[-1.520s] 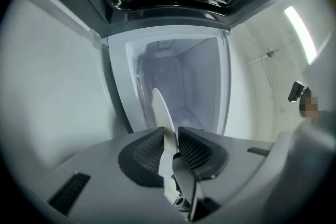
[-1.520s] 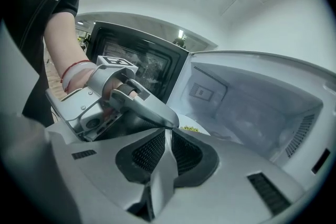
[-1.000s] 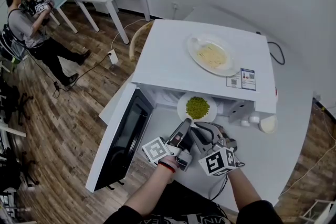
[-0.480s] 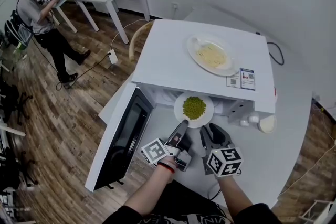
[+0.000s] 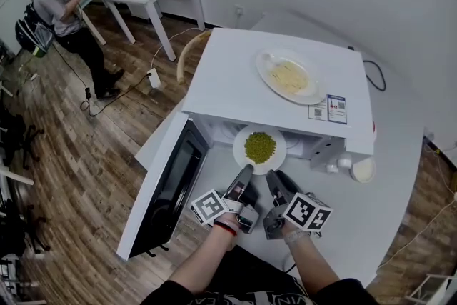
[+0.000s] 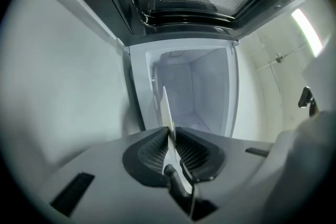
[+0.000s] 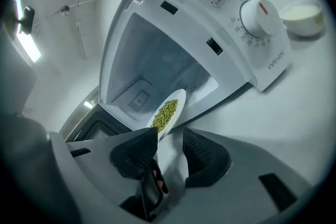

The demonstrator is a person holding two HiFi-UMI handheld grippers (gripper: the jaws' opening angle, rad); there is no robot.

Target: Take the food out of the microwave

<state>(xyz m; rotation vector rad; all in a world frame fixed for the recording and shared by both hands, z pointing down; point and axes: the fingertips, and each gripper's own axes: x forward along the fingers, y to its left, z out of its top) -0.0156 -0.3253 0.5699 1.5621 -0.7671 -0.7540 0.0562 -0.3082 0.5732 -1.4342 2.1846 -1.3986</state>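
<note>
Bright, even indoor light; shadows soft. Long white strip lamp glares in both gripper views. Strong fisheye bending, black vignetted corners there; foreground slightly soft.

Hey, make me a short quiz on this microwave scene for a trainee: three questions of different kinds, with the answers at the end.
1. True or false: the left tongs are shut on the rim of the plate of peas.
2. What sits on top of the microwave?
A. a plate of noodles
B. a mug
C. a loaf of bread
3. Fill in the blank: the jaws of the right tongs are ____ (open or shut).

Key: 1 true; 2 A; 3 open.
</note>
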